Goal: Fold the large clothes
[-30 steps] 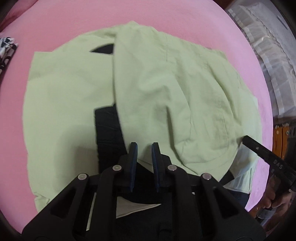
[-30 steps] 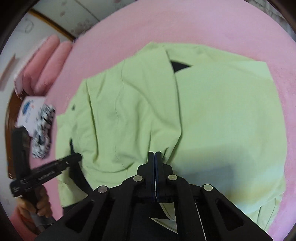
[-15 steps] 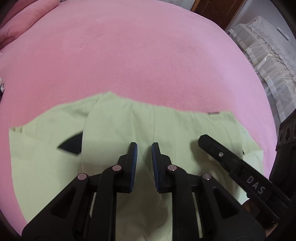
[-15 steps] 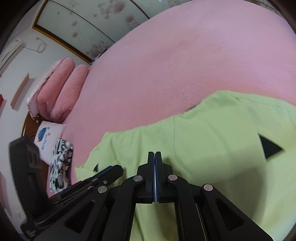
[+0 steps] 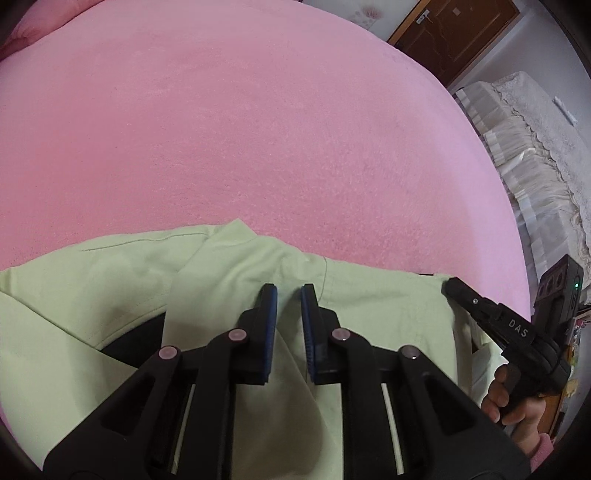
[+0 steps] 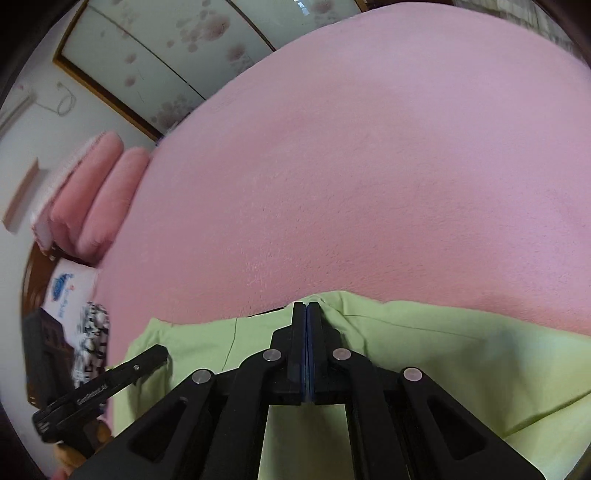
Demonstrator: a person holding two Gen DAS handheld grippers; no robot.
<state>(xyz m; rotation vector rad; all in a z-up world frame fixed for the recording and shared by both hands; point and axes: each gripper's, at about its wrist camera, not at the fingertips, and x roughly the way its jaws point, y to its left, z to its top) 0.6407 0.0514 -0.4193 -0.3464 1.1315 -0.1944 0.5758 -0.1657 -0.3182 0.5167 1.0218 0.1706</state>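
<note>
Pink fleece bedding (image 5: 258, 140) fills nearly the whole of both views, stretched over a wide bed with a dark wooden door (image 5: 454, 33) and a cream lace-covered piece of furniture (image 5: 524, 147) beyond its far edge. Two pink bolster pillows (image 6: 92, 206) lie at the head of the bed under a frosted floral wall panel (image 6: 177, 55).

Across the near part of the bedding lies the task's garment, a large pale green cloth garment (image 5: 92, 295) with a dark lining showing at an opening, its upper layer doubled over towards the far edge.

By the look of it, a fold is being laid down: both claws sit over the garment's far edge. The left gripper (image 5: 288, 295) has its blue pads slightly apart with green cloth running up between them; whether they truly pinch it cannot be told. The right gripper (image 6: 306, 310) has its pads pressed together at the fabric's edge, seemingly nipping a thin layer, though that contact is not clear.

Next would be setting the edge flat and square, then letting go without dragging it.

Hidden: the garment's near half, behind both tools; its kind is uncertain. A person's hand (image 5: 517, 402) is cut off at the frame's rim.
</note>
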